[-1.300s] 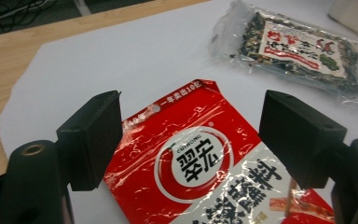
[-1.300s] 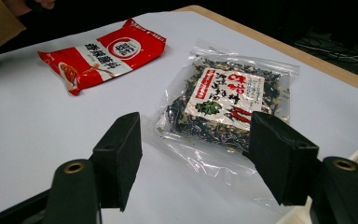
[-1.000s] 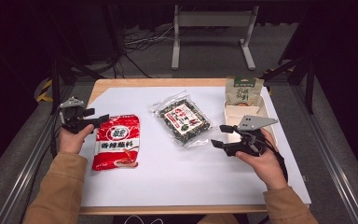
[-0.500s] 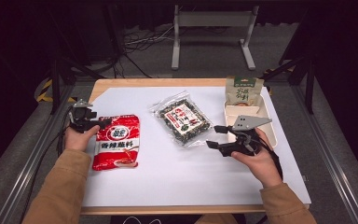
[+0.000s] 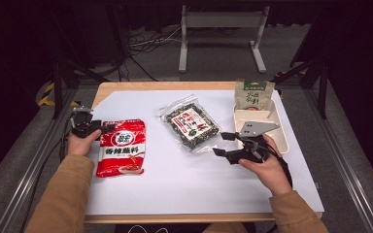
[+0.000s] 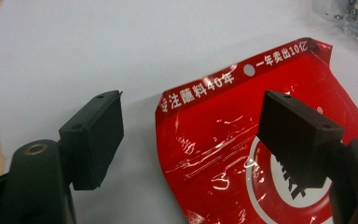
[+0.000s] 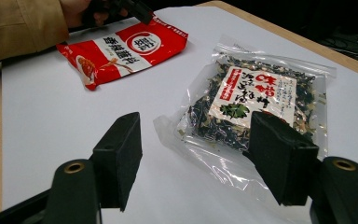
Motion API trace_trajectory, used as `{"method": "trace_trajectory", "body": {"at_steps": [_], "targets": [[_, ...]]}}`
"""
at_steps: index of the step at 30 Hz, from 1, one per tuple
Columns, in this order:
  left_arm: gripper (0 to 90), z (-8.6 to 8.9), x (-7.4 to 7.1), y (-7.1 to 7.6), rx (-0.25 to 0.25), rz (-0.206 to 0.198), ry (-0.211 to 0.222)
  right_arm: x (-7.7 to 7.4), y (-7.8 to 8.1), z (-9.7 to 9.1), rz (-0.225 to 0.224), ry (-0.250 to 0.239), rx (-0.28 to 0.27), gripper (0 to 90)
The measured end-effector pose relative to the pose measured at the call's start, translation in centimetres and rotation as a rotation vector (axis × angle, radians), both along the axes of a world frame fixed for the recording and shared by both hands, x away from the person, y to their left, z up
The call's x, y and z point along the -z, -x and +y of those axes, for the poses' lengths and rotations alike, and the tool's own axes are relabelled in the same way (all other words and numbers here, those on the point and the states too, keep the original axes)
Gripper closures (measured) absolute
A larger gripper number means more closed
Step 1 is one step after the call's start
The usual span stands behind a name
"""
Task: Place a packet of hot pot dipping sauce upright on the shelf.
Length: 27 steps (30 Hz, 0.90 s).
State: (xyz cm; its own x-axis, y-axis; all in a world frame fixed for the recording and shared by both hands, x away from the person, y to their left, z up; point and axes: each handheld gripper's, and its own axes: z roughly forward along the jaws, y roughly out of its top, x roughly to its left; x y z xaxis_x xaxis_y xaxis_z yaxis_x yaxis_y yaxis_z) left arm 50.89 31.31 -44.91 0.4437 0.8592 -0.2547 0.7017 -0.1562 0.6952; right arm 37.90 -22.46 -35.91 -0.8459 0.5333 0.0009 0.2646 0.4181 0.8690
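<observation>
Red packet [image 6: 261, 154] corner sits between left tool [image 6: 191, 135] jaws.

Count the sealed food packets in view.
3: red seasoning packet at the table's left, clear dried-seaweed bag in the middle, green-and-cream pouch upright in the cream tray at right.

On the tabletop [image 5: 175, 189] the sauce packet [image 5: 121, 154] lay at the left, with the left hand-held gripper [image 5: 108, 129] at its upper left corner. The seaweed bag [image 5: 190, 123] lay at the middle, just left of the right hand-held gripper [image 5: 221, 144]. Behind that gripper, at the right edge, sat a tray [image 5: 283, 138], and a small pouch [image 5: 254, 94] stood in its far end.
</observation>
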Motion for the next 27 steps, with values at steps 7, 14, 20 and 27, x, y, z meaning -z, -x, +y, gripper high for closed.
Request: {"method": "trace_trajectory", "body": {"at_steps": [7, 14, 20, 27], "targets": [[24.3, -0.1, 0.26, -0.16, 0.029, 0.03, 0.029, 0.06, 0.29, 0.2, -0.004, 0.009, -0.004, 34.7], [28.6, 0.28, 0.37, -0.08, 0.049, 0.034, 0.066, 0.03, 0.51, 0.4, -0.008, 0.009, -0.015, 34.5], [41.7, -0.14, 0.23, -0.03, 0.065, 0.051, 0.06, 0.07, 0.53, 0.54, -0.008, 0.014, -0.018, 34.5], [69.8, -0.62, 0.04, 0.33, 0.064, 0.048, -0.018, 0.16, 0.47, 0.44, -0.006, 0.024, -0.002, 34.5]]}}
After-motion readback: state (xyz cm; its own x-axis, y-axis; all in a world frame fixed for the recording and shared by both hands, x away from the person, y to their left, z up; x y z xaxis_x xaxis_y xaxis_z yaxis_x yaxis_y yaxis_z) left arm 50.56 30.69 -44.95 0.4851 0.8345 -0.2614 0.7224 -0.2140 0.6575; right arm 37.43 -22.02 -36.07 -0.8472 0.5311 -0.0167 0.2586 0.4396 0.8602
